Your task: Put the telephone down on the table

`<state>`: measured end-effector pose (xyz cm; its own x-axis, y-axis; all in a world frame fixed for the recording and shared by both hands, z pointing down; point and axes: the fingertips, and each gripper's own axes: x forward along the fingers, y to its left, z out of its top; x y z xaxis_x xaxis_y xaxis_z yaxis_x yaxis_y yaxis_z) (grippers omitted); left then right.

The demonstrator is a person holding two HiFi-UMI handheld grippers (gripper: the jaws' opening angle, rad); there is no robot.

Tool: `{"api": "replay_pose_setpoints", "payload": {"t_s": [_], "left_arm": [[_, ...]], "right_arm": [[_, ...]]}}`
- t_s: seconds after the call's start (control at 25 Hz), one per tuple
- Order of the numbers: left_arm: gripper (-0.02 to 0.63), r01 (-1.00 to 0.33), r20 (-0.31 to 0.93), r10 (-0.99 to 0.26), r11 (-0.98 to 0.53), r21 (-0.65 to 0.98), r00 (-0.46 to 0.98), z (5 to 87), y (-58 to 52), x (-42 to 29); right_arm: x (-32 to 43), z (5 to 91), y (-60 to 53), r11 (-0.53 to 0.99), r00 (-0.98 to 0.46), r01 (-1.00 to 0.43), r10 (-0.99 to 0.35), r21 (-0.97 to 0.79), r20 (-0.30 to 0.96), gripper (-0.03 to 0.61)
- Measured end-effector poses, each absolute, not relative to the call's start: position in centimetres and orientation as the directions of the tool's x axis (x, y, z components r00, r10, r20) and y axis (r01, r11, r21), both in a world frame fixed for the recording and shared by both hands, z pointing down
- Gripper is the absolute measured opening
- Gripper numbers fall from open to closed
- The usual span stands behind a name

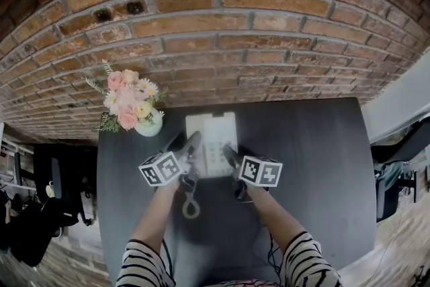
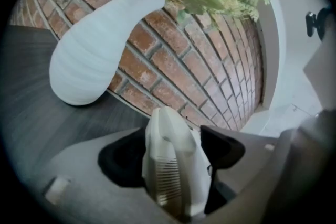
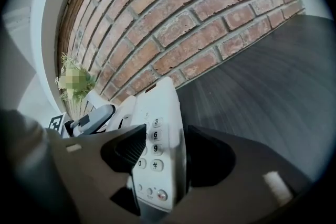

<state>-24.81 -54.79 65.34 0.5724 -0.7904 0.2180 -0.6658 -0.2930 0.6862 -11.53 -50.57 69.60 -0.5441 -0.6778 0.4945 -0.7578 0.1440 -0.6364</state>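
A white desk telephone (image 1: 212, 136) lies on the dark table (image 1: 316, 165), close to the brick wall, with its keypad facing up. My left gripper (image 1: 191, 144) is at the phone's left side. In the left gripper view, both pads press on a white grilled part of the telephone (image 2: 176, 165) held by the left gripper (image 2: 173, 157). My right gripper (image 1: 230, 155) straddles the phone's right edge. In the right gripper view, the keypad side of the telephone (image 3: 160, 144) sits between the jaws of the right gripper (image 3: 168, 152), with a thin gap at the outer pad.
A white vase (image 1: 149, 126) (image 2: 100, 44) of pink flowers (image 1: 127, 101) stands just left of the phone, near my left gripper. The brick wall (image 1: 222, 23) runs along the table's back edge. Office chairs (image 1: 396, 171) stand beyond the table's sides.
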Motion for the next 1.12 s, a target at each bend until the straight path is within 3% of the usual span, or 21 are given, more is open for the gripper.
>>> {"api": "replay_pose_setpoints", "payload": {"t_s": [0.24, 0.44, 0.88, 1.12], "left_arm": [[0.324, -0.702, 0.233, -0.806, -0.286, 0.652, 0.544, 64.8, -52.9, -25.9], [0.302, -0.719, 0.237, -0.809, -0.293, 0.630, 0.538, 64.3, -50.2, -26.0], [0.112, -0.762, 0.222, -0.817, -0.348, 0.546, 0.532, 60.9, -43.1, -25.9], [0.007, -0.762, 0.203, -0.818, -0.371, 0.530, 0.539, 58.3, -38.1, -24.9]], "right_arm": [[-10.6, 69.0, -48.8, 0.131, -0.511, -0.779, -0.699, -0.613, 0.500, 0.232], [-9.9, 67.6, -47.1, 0.175, -0.500, -0.797, -0.728, -0.578, 0.470, 0.170], [-9.3, 64.4, -41.1, 0.223, -0.503, -0.798, -0.759, -0.560, 0.414, 0.000], [-9.2, 61.7, -36.9, 0.271, -0.533, -0.780, -0.760, -0.564, 0.372, 0.000]]}}
